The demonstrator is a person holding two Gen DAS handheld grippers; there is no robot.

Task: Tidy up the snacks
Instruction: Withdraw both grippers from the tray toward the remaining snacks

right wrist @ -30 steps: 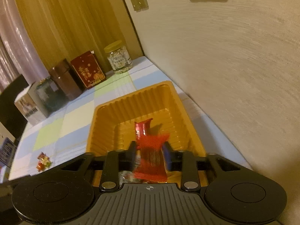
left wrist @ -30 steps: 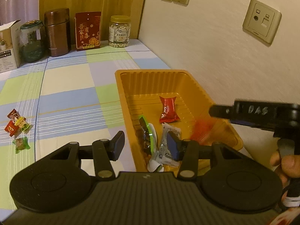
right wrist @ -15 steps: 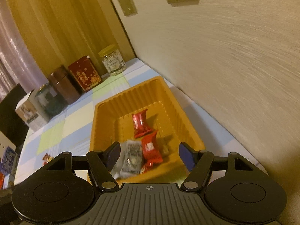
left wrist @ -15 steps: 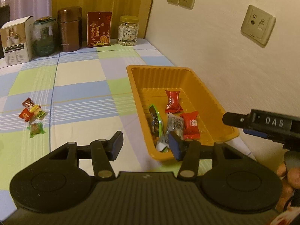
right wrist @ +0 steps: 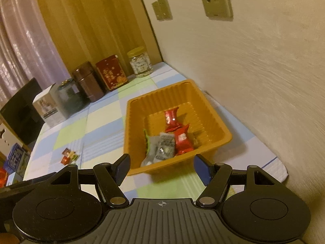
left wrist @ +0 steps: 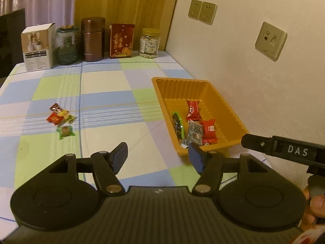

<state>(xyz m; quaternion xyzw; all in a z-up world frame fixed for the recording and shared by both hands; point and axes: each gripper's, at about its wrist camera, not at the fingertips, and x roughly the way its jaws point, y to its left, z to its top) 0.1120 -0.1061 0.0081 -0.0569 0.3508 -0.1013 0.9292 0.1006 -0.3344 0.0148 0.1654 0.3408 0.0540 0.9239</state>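
An orange tray (left wrist: 229,109) (right wrist: 205,103) sits by the wall and holds several wrapped snacks: two red ones (left wrist: 209,131) (right wrist: 181,138), a grey one (left wrist: 194,133) (right wrist: 165,147) and a green one (left wrist: 178,125). A small pile of snacks (left wrist: 61,119) (right wrist: 69,155) lies on the checked cloth to the left. My left gripper (left wrist: 158,156) hovers near the tray's front left corner, its jaws opening with nothing between them. My right gripper (right wrist: 161,167) hangs open and empty before the tray's near rim. Its side (left wrist: 284,150) shows in the left wrist view.
Along the back edge stand a white box (left wrist: 37,46), a glass jar (left wrist: 67,44), a brown canister (left wrist: 92,38), a red packet (left wrist: 121,40) and a jar of nuts (left wrist: 149,42). The wall (left wrist: 254,71) runs close on the right. A person's fingers (left wrist: 315,205) grip the right handle.
The red snack that my right gripper held now lies in the tray, and that gripper has opened. Both grippers have drawn back and up from the tray. My left jaws have widened.
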